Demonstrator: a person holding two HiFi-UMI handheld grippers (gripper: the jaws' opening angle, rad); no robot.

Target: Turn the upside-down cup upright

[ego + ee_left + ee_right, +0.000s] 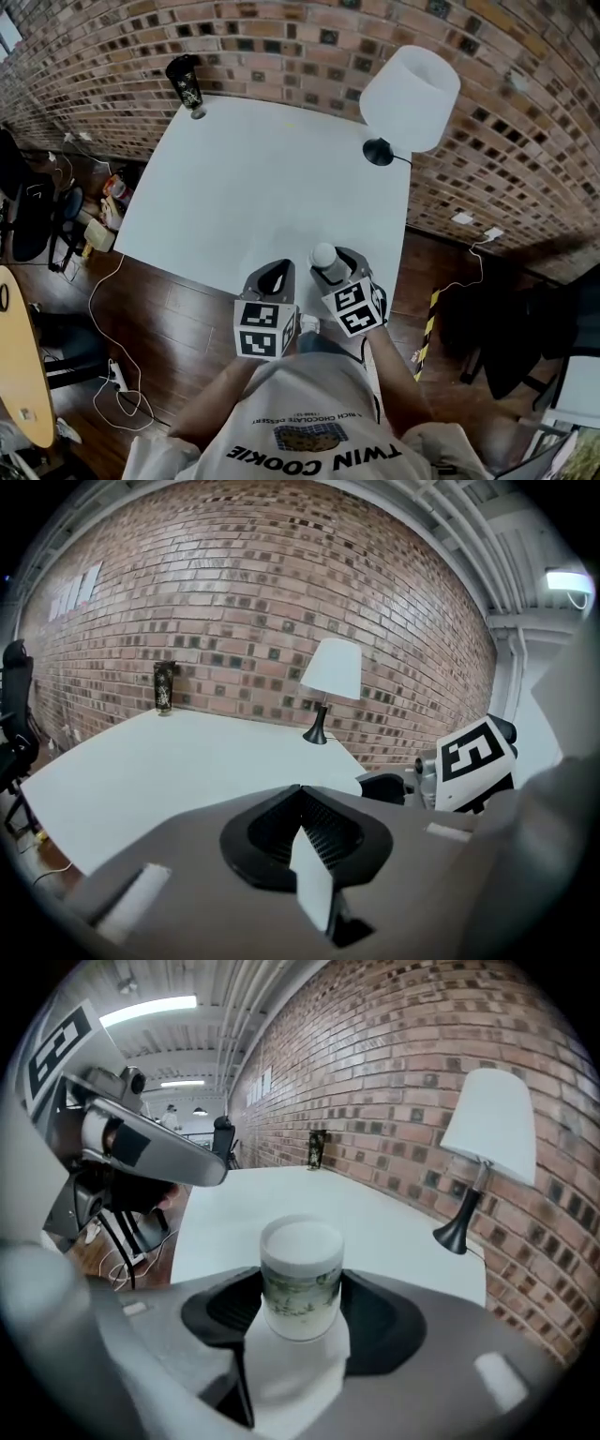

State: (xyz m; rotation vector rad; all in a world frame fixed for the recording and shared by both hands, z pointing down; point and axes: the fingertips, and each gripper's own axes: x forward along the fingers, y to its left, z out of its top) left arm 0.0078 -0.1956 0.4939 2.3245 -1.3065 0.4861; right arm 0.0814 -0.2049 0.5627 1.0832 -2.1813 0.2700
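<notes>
A white cup [323, 254] with a green pattern [300, 1277] stands between the jaws of my right gripper [334, 262], at the near edge of the white table [262, 178]. The dark pads [380, 1321] touch its sides. Its upper end looks like a flat white disc with a rim; I cannot tell whether that is the base or the mouth. My left gripper [274, 275] hovers just left of it over the table's edge, its jaws shut [302, 794] with nothing between them.
A white-shaded lamp [410, 98] with a black foot stands at the table's far right corner. At the far left corner is a dark patterned tumbler [187, 84]. A brick wall runs behind the table. Cables [112, 375] and a black chair [28, 216] are on the floor to the left.
</notes>
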